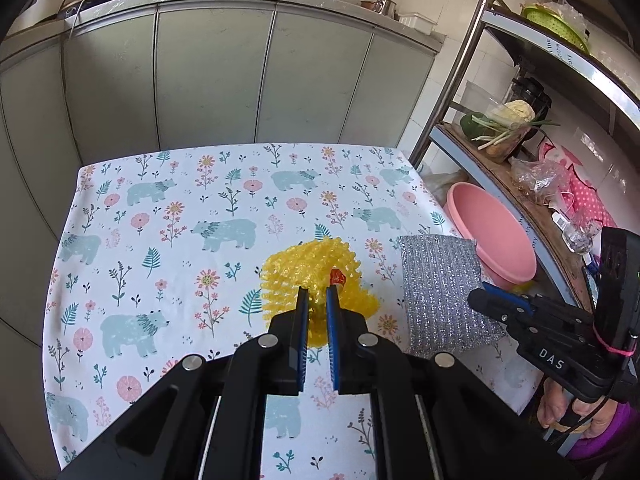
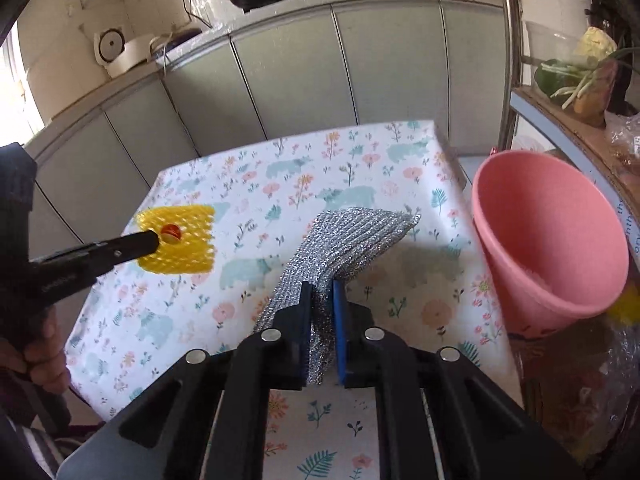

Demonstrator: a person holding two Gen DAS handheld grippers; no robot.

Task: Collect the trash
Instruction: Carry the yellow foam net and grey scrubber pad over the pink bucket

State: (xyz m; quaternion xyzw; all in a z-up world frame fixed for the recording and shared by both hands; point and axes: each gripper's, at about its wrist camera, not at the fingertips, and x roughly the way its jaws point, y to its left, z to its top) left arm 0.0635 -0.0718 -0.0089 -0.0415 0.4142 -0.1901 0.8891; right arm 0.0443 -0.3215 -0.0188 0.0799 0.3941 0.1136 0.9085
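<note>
A yellow foam net sleeve (image 1: 308,276) with a small red sticker is pinched between the fingers of my left gripper (image 1: 316,294) and held just above the floral tablecloth (image 1: 180,240). It also shows in the right wrist view (image 2: 180,240), with the left gripper (image 2: 154,240) on it. A silver glittery scouring pad (image 2: 340,248) is clamped in my right gripper (image 2: 322,290), its free end lifted off the cloth. In the left wrist view the pad (image 1: 440,292) lies to the right of the net, the right gripper (image 1: 480,298) at its right edge.
A pink plastic bucket (image 2: 548,240) stands off the table's right edge, also in the left wrist view (image 1: 488,236). A metal shelf rack (image 1: 520,160) with vegetables and bags stands to the right. Grey cabinets (image 1: 200,80) run behind the table.
</note>
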